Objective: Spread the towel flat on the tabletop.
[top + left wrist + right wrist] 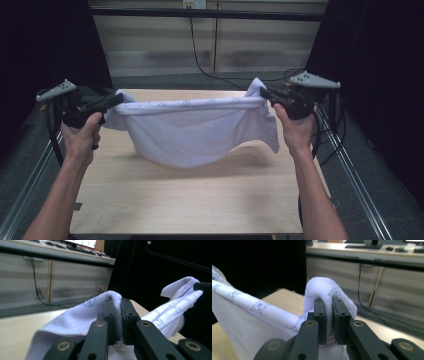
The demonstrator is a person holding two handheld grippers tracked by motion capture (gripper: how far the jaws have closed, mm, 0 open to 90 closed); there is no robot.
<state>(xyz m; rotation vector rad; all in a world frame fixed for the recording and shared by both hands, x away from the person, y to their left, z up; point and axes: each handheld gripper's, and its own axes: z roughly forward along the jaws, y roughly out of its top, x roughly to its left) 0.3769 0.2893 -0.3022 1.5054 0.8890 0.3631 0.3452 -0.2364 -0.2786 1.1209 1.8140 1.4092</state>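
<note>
cloth: white towel [192, 132] with a faint bluish print, strung between the two grippers above the wooden table [200, 200]. The top edge is pulled nearly straight, the middle sags in a belly, and I can't tell whether the lowest fold brushes the wood.

left gripper [119, 98]: jaws clamped on one upper corner, fabric bunched between the pads.

right gripper [264, 94]: same deal on the opposite corner, pinched tight with a little tuft poking above the jaws.

how it handles: looks light and totally floppy, terry-ish, not slippery and nothing to break. It'll just drape wherever it isn't supported, so I'd guess the slack middle is the bit that folds over on itself if the hands drift together.

where to grab: corners or the hemmed edge, pretty much where it's held now. A thick pinch seems safer than a single layer.

high view: gives the whole span, the sag and the free flap hanging under the right corner.

left gripper view: shows the stitched hem [53, 331] and the pile up close, plus the far corner [180, 290].

right gripper view: shows the printed band [257, 306] along the taut edge.
</note>
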